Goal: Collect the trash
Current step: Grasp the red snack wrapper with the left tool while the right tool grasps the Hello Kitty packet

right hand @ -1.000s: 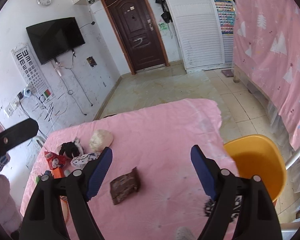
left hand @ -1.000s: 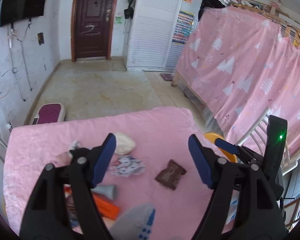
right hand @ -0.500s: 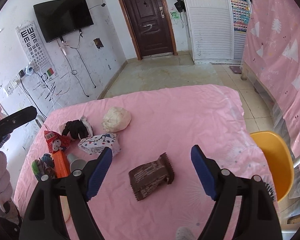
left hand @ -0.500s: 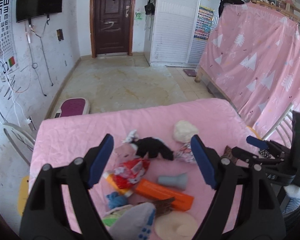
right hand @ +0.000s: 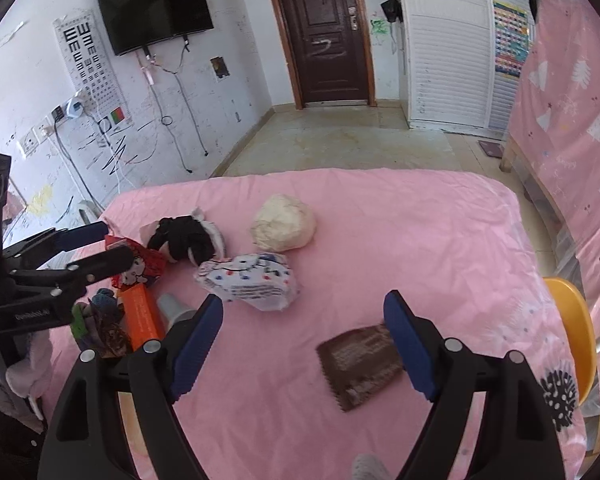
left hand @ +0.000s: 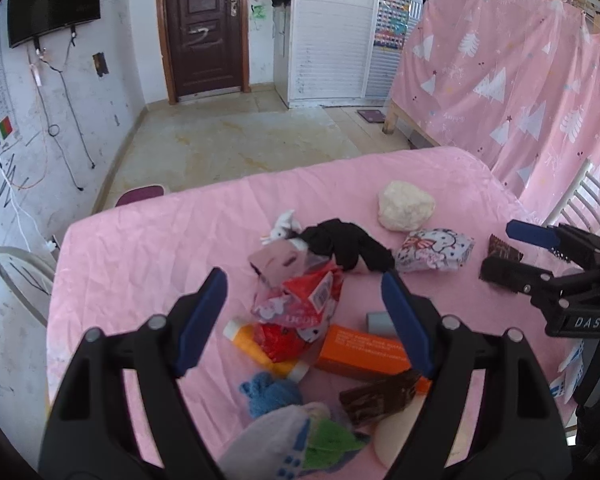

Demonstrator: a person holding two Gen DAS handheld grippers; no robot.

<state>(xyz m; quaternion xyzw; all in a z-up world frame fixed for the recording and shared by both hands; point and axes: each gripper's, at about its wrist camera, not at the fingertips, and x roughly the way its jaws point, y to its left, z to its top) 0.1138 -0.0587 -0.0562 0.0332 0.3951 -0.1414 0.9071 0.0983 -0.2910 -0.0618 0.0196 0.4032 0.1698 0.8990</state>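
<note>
My left gripper [left hand: 304, 280] is open and hangs just above a red snack wrapper [left hand: 300, 300] in a heap of litter on the pink-covered table [left hand: 140, 248]. In the right wrist view my right gripper [right hand: 304, 304] is also open with nothing between its fingers. A brown wrapper [right hand: 360, 364] lies flat by its right finger. A white printed wrapper [right hand: 252, 280] and a crumpled cream paper ball [right hand: 284, 222] lie farther ahead. The right gripper's fingers [left hand: 532, 234] reach in from the right in the left wrist view, over the brown wrapper [left hand: 500, 260].
The heap also holds a black cloth [left hand: 348, 244], an orange box [left hand: 360, 350], a grey tube [left hand: 376, 322], blue yarn [left hand: 270, 392] and another brown wrapper [left hand: 380, 396]. A yellow chair [right hand: 576, 340] stands at the table's right edge, with a pink curtain [left hand: 520, 92] behind it.
My left gripper has swung left from over the brown wrapper to the heap and sunk lower. My right gripper has moved closer to the table; the brown wrapper now lies by its right finger.
</note>
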